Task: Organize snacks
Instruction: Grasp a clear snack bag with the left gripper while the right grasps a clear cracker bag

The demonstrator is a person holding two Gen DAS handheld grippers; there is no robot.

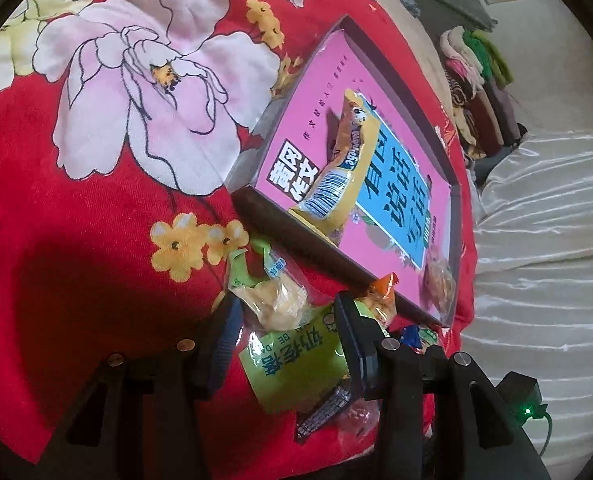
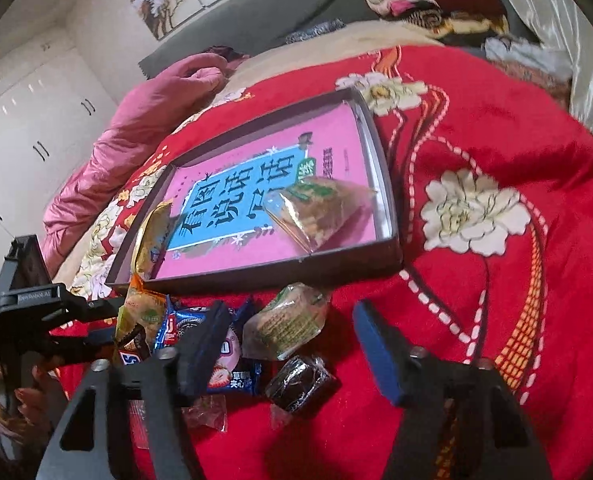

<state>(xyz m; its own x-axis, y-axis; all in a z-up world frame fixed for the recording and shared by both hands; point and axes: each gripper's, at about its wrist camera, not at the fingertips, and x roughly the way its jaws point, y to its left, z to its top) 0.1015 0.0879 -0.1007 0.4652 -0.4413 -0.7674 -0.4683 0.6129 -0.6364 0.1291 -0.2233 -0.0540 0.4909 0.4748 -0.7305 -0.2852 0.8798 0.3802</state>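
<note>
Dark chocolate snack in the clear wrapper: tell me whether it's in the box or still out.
Out. The dark wrapped snack lies on the red blanket, in front of the box, between the right gripper's open fingers.

Beneath both tools spreads a red bedspread [image 1: 76, 208] printed with large pale pink and cream flowers outlined in black, plus small yellow blossoms. Ahead of the left gripper [image 1: 284, 332], whose pads are dark blue on black arms, lies a green packet [image 1: 292, 364] with blue characters. Beyond it, a dark grey tray [image 1: 296, 236] has a pink floor bearing a bright blue panel, and a yellow wrapper [image 1: 348, 152] with a barcode rests there. Between the blue pads of the right gripper [image 2: 292, 332] sit a green-and-clear biscuit pack [image 2: 284, 324] and a dark brown cake in clear film [image 2: 300, 384]; to its left lies a blue sandwich-cookie packet [image 2: 232, 376].
</note>
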